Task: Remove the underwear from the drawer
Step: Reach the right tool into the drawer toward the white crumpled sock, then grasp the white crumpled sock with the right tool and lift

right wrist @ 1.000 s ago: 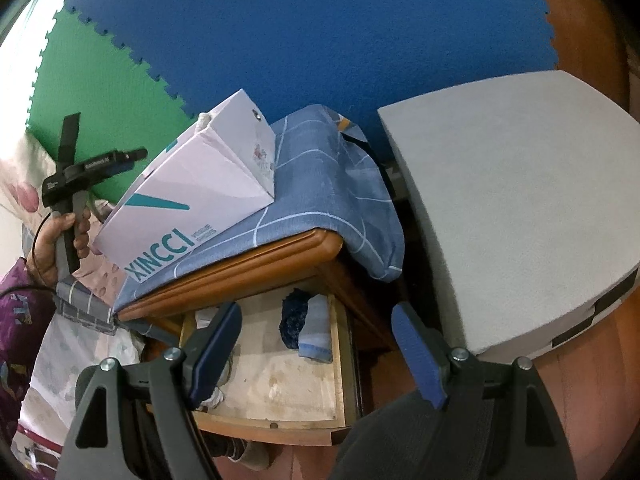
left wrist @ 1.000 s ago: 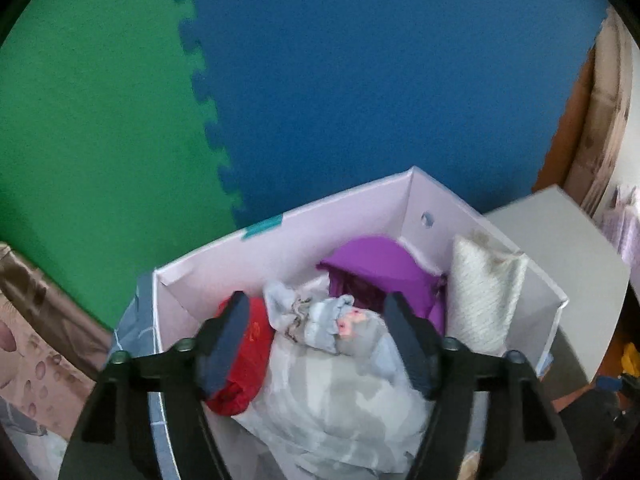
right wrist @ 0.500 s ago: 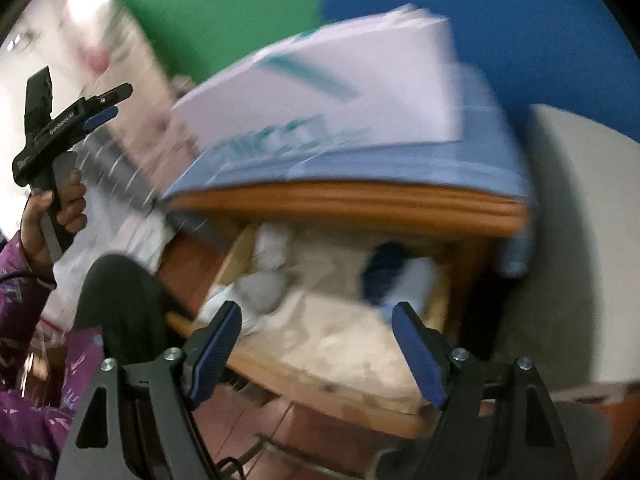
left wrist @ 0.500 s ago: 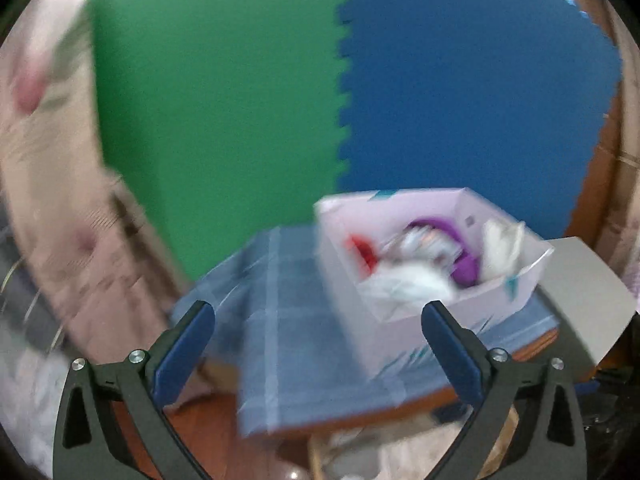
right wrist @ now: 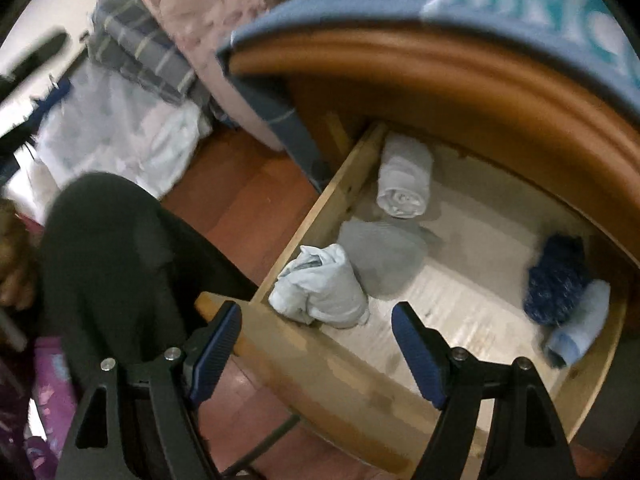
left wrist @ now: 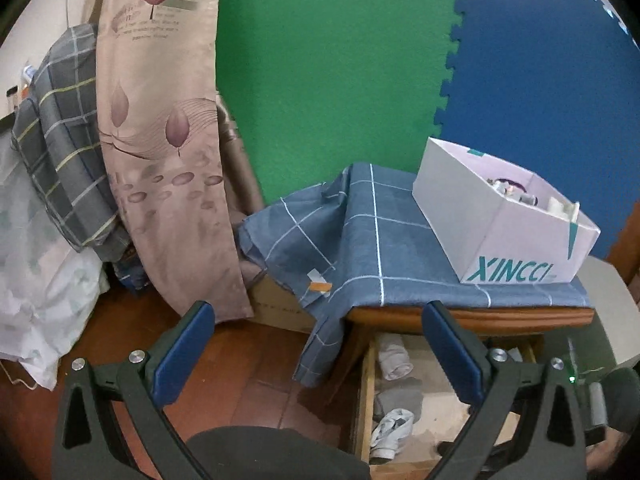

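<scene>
1. Where lettering is legible, it reads "XINCCI" in teal capitals on the front wall of the white cardboard box [left wrist: 516, 248]; the box stands on a blue-grey checked cloth [left wrist: 360, 240] draped over a wooden cabinet top [left wrist: 468, 318].
2. Small printed script on the beige leaf-pattern curtain [left wrist: 160, 140] is too fine to read.
3. Interlocking foam mats form the backdrop: a green panel [left wrist: 332, 72] and a blue panel [left wrist: 552, 72], joined by a toothed seam.
4. The drawer [right wrist: 320, 356] is pale unfinished wood, pulled open below the rounded cabinet edge.
5. Underwear lies inside the drawer: a white rolled bundle [right wrist: 406, 176] at the rear left, a flat grey piece [right wrist: 380, 256] in front of it, and a crumpled pale-grey bundle [right wrist: 320, 288] in the front left corner.
6. A dark blue knitted piece [right wrist: 554, 280] and a light blue roll [right wrist: 580, 328] touch each other at the drawer's right side.
7. The left gripper [left wrist: 316, 354] stands at its widest, empty, ahead of the cabinet.
8. The right gripper [right wrist: 316, 348] is spread wide and empty, over the drawer's front rim, near the crumpled bundle.
</scene>
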